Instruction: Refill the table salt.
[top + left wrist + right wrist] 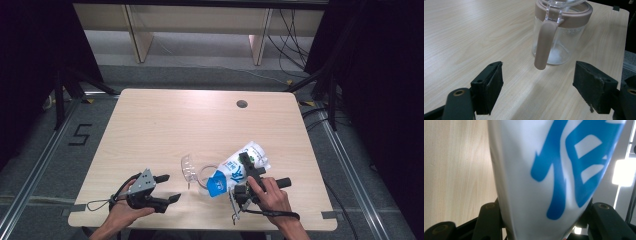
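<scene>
A clear jug (204, 176) with a brown rim and brown handle (545, 45) stands near the table's front edge, its clear lid (188, 167) flipped up. A little white powder (556, 53) lies in the bottom of the jug (560, 37). My right gripper (246, 167) is shut on a white bag with blue print (231, 172), tilted with its blue end down over the jug's mouth. In the right gripper view the bag (544, 170) bulges between the jaws of the gripper (544, 220). My left gripper (171, 187) rests left of the jug, open and holding nothing, facing the handle (539, 82).
The light wooden table (165, 125) has a round cable hole (242, 104) at the back right. Dark floor and rails surround the table. Black stands and cables rise at the right and left behind it.
</scene>
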`<state>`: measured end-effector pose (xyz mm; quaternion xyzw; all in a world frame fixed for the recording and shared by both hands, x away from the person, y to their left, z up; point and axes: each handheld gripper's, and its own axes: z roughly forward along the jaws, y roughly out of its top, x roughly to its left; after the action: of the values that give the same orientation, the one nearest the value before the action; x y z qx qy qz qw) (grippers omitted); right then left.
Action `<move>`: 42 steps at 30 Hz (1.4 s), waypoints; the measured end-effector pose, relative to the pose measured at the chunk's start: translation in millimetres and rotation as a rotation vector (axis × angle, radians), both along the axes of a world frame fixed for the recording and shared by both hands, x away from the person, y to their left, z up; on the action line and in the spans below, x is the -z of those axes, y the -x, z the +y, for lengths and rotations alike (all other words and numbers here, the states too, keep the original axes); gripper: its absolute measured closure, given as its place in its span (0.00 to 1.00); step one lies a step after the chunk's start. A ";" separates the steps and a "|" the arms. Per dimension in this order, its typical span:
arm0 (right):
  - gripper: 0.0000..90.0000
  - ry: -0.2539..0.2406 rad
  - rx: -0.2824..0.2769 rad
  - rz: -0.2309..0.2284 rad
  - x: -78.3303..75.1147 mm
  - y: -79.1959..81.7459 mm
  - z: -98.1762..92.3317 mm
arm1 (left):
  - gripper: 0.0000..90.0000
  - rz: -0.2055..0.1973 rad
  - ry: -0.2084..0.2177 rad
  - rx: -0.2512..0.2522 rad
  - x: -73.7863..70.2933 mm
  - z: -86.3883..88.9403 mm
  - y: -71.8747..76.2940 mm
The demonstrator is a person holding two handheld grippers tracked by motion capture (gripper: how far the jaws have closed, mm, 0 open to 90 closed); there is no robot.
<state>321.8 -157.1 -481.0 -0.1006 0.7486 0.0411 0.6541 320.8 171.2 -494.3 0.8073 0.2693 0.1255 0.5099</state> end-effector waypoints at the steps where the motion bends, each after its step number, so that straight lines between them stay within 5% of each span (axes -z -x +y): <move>1: 0.55 -0.002 0.000 0.002 0.0 0.0 0.0 | 0.26 0.000 0.000 0.001 0.0 0.0 -0.1; 7: 0.55 0.006 -0.008 -0.003 -0.6 -0.3 0.6 | 0.26 0.000 0.000 0.000 0.0 0.1 0.0; 10: 0.55 0.069 -0.048 -0.030 -5.5 -2.0 2.5 | 0.26 0.000 0.000 0.000 0.0 0.0 0.0; 11: 0.55 0.022 -0.014 -0.004 -1.9 -0.3 1.3 | 0.26 0.000 0.000 0.000 0.0 0.0 0.0; 14: 0.55 0.010 -0.013 -0.003 -0.9 -0.4 1.2 | 0.26 0.000 0.000 0.000 0.0 0.1 0.0; 16: 0.55 0.072 -0.053 -0.033 -5.8 -2.4 2.7 | 0.26 0.000 0.000 0.000 -0.1 0.2 0.0; 17: 0.55 0.066 -0.050 -0.029 -5.4 -2.3 2.5 | 0.26 0.000 0.001 -0.001 0.0 0.1 0.0; 19: 0.55 0.005 -0.011 -0.003 -0.5 -0.6 0.7 | 0.26 0.000 0.000 -0.001 0.0 0.1 0.0; 23: 0.55 0.072 -0.053 -0.035 -5.6 -2.3 2.3 | 0.26 0.000 0.000 -0.001 -0.1 0.1 0.0; 28: 0.55 0.066 -0.049 -0.037 -5.3 -2.3 1.9 | 0.26 -0.001 -0.001 0.000 -0.1 0.2 0.1; 30: 0.55 0.014 -0.009 -0.014 -0.9 -0.2 0.0 | 0.26 -0.001 -0.001 -0.001 -0.1 0.1 0.1; 33: 0.55 0.020 -0.010 -0.017 -1.3 -0.2 -0.1 | 0.26 -0.001 -0.001 -0.001 -0.1 0.1 0.0; 36: 0.55 0.080 -0.052 -0.045 -6.5 -2.0 1.7 | 0.26 -0.001 -0.001 0.000 -0.2 0.2 0.1; 42: 0.55 0.045 0.000 -0.016 -3.1 1.4 0.4 | 0.26 -0.001 0.000 -0.001 -0.3 0.4 0.0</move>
<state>320.4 -156.8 -477.9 -0.1158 0.7440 0.0234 0.6576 320.8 171.6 -494.0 0.8071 0.2695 0.1263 0.5100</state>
